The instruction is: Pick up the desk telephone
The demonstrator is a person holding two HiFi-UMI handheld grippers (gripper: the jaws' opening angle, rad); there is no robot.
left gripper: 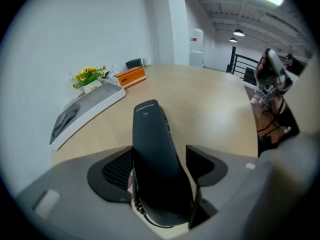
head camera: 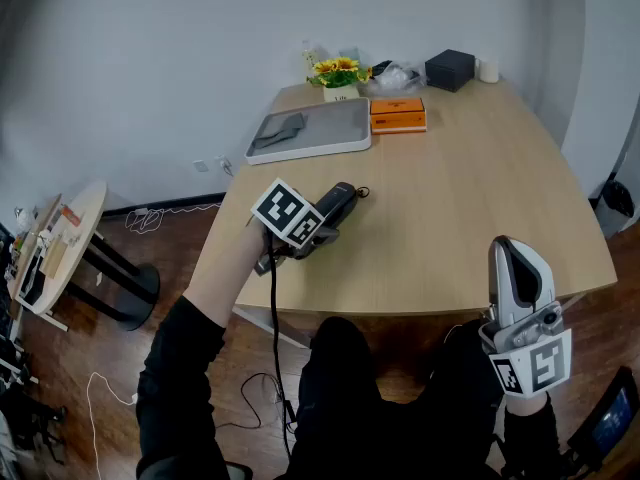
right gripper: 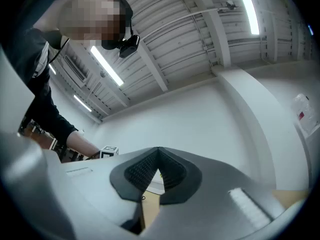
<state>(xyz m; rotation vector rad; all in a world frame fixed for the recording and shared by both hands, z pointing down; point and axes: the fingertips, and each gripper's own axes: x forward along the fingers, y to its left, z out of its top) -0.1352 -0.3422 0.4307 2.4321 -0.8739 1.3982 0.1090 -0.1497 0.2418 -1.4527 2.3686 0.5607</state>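
My left gripper (head camera: pixel 336 212) is shut on a black telephone handset (head camera: pixel 340 202) and holds it just above the left front part of the wooden table (head camera: pixel 470 198). In the left gripper view the handset (left gripper: pixel 155 149) stands lengthwise between the two pads (left gripper: pixel 116 170), its far end pointing across the table, with a coiled cord (left gripper: pixel 137 204) at its near end. A thin black cable (head camera: pixel 272 318) hangs down off the table edge. No telephone base shows. My right gripper (head camera: pixel 515 258) is shut and empty, below the table's front right edge, pointing up; in its own view the right gripper (right gripper: pixel 159 159) faces wall and ceiling.
At the table's far side lie a grey tray (head camera: pixel 335 138) with a dark cloth, an orange box (head camera: pixel 397 114), a pot of yellow flowers (head camera: pixel 338 71), a black box (head camera: pixel 450 69) and a white roll (head camera: pixel 488 70). A round side table (head camera: pixel 60 248) stands at the left.
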